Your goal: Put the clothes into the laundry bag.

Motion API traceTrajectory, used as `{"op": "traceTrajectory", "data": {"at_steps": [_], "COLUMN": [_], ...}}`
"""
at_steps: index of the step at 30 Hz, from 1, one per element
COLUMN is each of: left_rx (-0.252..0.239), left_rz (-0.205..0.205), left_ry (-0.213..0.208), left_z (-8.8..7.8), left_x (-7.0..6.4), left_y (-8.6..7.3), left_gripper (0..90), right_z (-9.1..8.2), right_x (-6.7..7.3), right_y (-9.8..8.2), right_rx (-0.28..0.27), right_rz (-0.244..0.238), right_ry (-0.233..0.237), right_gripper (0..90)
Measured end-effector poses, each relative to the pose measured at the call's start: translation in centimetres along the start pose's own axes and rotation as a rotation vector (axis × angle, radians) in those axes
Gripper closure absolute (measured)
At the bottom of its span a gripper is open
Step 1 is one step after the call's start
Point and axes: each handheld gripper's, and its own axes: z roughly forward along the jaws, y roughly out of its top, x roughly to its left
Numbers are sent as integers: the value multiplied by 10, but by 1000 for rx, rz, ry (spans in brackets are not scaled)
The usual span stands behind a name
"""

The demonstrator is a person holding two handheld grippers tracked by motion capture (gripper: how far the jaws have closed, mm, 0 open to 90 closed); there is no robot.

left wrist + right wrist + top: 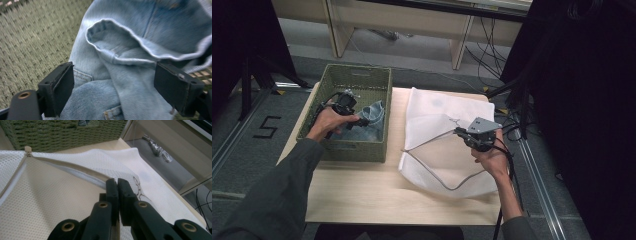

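1. Wooden table point(362, 200) under everything.
2. White mesh laundry bag point(437, 120) at three o'clock, mouth held up and open.
3. Green woven basket point(357, 80) at ten o'clock, holding pale denim jeans point(130, 82).
4. Left gripper point(362, 121) reaching down into basket, wrist bent, jaws apart astride a denim fold, not yet pinching.
5. Right gripper point(117, 202) raised, clamped on bag's top edge.
6. Risk: shallow bite on thick denim, likely slipping; bag mouth sagging shut if grip loosens.

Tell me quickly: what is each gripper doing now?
Left gripper: open, jaws around the jeans in the basket.
Right gripper: shut on the mesh bag edge.
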Motion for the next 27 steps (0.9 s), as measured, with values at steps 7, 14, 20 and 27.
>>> {"op": "traceTrajectory", "data": {"at_steps": [7, 14, 20, 27], "left_rx": [17, 33, 75, 118], "left_rz": [-53, -85, -88, -85], "left_ry": [-4, -4, -19, 8], "left_z": [20, 29, 39, 43], "left_x": [-1, -2, -6, -10], "left_y": [-11, -16, -17, -17], "left_gripper": [148, 137, 74, 246], "right_z": [0, 1, 2, 1], "right_x": [0, -1, 0, 0], "right_y": [-1, -2, -2, -2], "right_rx": [6, 5, 13, 13], "right_rz": [-3, -7, -13, -7], "right_ry": [4, 5, 8, 7], "right_gripper": [887, 887, 886, 886]}}
